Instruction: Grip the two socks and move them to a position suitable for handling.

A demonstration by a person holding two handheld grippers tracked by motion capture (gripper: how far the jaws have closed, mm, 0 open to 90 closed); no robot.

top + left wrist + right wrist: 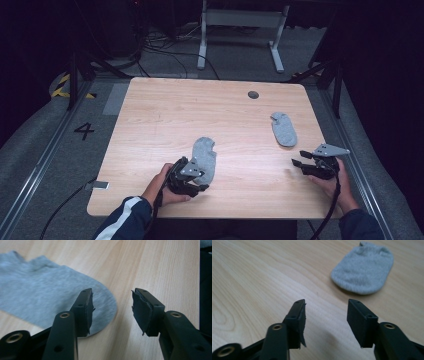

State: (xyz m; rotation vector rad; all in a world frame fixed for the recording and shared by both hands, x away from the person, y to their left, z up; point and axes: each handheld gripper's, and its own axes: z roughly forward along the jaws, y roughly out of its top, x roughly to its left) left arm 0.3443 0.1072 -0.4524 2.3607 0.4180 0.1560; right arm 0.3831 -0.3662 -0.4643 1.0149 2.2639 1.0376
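Left gripper (pixel 196 181) hovered part-open, empty, over near sock's (pixel 205 159) toe, seemingly just released | right gripper (pixel 302 164) part-open, empty, aimed at far sock (pixel 284 129), likely to fetch it | both socks flat on table (pixel 165 115)

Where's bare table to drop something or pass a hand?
Free: the whole left half of the table, and the strip between the near sock and the far sock. Crowded: the near edge, around the left gripper and right gripper.
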